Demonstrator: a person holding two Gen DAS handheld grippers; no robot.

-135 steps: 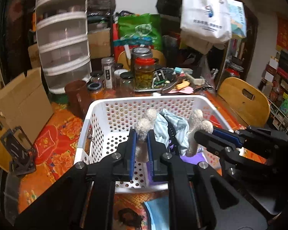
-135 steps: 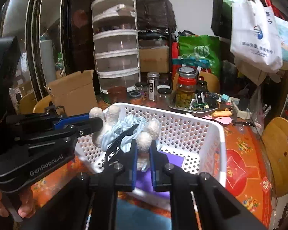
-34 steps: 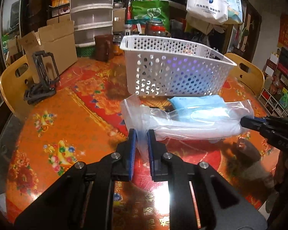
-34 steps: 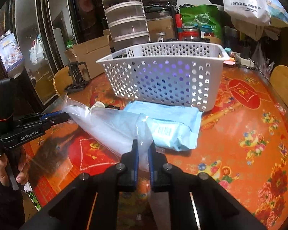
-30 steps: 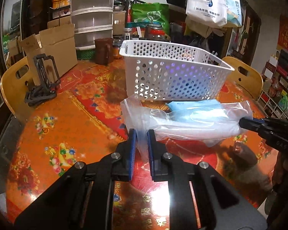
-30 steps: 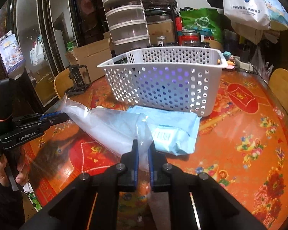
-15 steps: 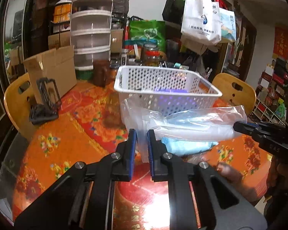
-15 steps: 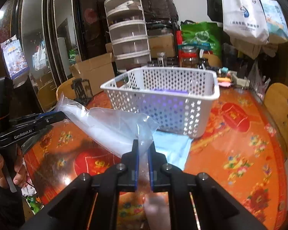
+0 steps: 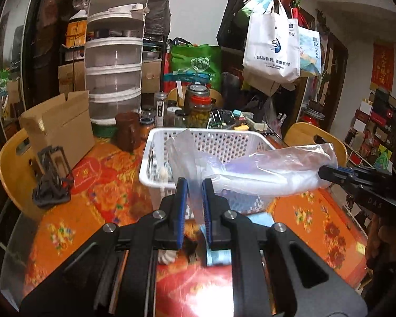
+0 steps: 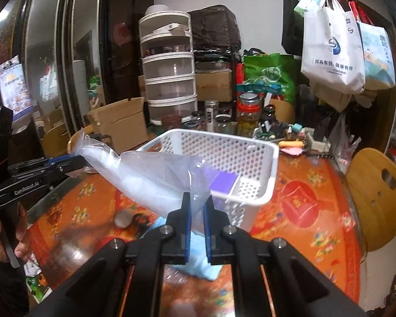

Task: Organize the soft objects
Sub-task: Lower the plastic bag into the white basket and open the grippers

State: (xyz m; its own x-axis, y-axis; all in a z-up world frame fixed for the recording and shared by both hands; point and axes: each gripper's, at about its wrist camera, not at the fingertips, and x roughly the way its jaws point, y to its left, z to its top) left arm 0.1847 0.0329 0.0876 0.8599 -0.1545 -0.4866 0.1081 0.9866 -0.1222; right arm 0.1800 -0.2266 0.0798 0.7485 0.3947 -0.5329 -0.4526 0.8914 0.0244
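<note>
A clear plastic bag (image 9: 266, 171) with white soft contents hangs stretched between my two grippers, lifted above the table at the near rim of the white perforated basket (image 9: 224, 137). My left gripper (image 9: 194, 185) is shut on one end of the bag; it also shows in the right wrist view (image 10: 74, 162). My right gripper (image 10: 196, 200) is shut on the other end of the bag (image 10: 155, 179); it shows in the left wrist view (image 9: 327, 171). The basket (image 10: 253, 169) holds a purple item (image 10: 223, 181) and a plush toy (image 9: 162, 171).
A light blue packet (image 10: 200, 259) lies on the orange patterned table under the bag. A small white round thing (image 10: 122, 219) lies beside it. Jars (image 9: 198, 105), a cardboard box (image 9: 58, 129), a black stand (image 9: 51, 179) and wooden chairs (image 10: 375, 198) surround the basket.
Both grippers have raised the bag off the table, from in front of the basket up to its rim. The blue packet stays on the table.
</note>
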